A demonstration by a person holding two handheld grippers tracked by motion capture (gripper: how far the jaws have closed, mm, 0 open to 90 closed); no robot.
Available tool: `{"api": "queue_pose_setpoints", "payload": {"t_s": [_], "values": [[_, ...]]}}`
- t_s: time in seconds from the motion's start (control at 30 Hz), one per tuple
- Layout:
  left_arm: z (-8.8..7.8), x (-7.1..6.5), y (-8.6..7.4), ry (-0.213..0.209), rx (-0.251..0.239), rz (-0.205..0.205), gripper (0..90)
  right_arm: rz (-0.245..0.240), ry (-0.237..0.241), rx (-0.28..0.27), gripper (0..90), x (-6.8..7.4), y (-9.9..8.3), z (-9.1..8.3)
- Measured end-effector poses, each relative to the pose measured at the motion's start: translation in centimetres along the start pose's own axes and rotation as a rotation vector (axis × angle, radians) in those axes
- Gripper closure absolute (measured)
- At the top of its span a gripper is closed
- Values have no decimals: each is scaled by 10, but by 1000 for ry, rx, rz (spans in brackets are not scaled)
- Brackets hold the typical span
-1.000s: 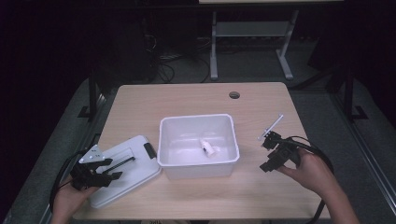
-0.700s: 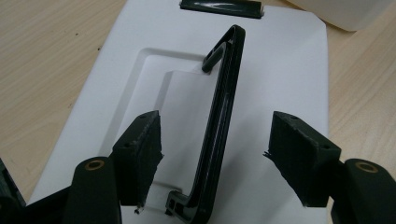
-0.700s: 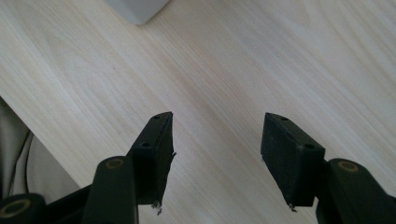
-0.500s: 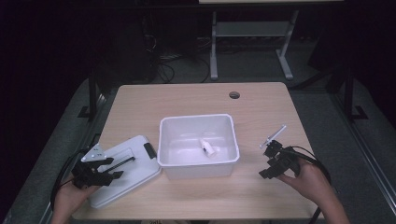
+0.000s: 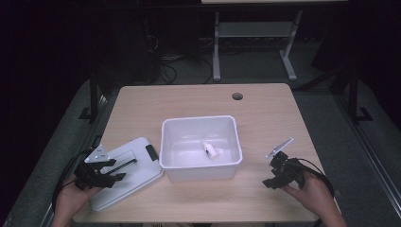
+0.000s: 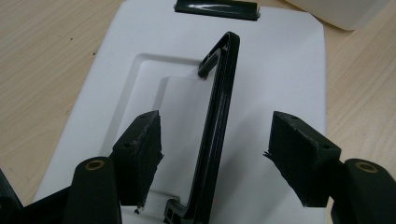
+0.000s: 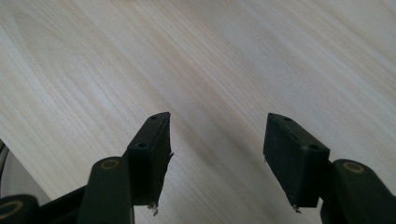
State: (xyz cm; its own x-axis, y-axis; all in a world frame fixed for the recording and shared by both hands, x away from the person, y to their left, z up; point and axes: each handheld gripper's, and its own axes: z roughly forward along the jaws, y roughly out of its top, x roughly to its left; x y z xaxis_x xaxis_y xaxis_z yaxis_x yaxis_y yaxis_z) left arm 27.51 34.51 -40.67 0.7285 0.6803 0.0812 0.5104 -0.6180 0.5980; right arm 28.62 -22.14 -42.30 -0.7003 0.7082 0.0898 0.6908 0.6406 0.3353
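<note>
The left hand-held gripper [image 5: 111, 169] hangs over the white lid [image 5: 127, 170] that lies flat on the wooden bench [image 5: 189, 101], near its front left corner and just beside the white plastic tub [image 5: 201, 147]. In the left gripper view its jaws are spread wide to either side of the lid's black carrying handle [image 6: 217, 126], which stands raised on edge out of the recess in the lid; neither pad [image 6: 142, 149] touches the handle, with a clear gap on both sides. A black latch [image 6: 216, 9] sits at the lid's far edge. The tub stands open in the middle of the bench, and a small white object [image 5: 209, 150] lies on its floor, towards the right; I cannot tell what it is. Over on the right, the right hand-held gripper [image 5: 276, 172] is low over bare wood, well apart from the tub, its jaws having just been opening, with nothing between them but the grain of the bench in the right gripper view. A round cable hole [image 5: 237, 96] marks the far side of the bench.
</note>
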Motion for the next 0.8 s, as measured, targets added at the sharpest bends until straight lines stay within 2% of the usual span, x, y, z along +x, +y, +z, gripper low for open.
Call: {"api": "queue_pose_setpoints", "payload": {"t_s": [0.27, 0.57, 0.8], "values": [[3, 0, 4, -7, 12, 8, 337, 10, -3, -20, 401, 3, -12, 8], [4, 2, 3, -6, 27, 13, 348, 7, -15, -38, 386, 9, -17, 14], [4, 3, 3, -6, 49, 33, 434, 8, -29, -57, 386, 11, -20, 12]]}}
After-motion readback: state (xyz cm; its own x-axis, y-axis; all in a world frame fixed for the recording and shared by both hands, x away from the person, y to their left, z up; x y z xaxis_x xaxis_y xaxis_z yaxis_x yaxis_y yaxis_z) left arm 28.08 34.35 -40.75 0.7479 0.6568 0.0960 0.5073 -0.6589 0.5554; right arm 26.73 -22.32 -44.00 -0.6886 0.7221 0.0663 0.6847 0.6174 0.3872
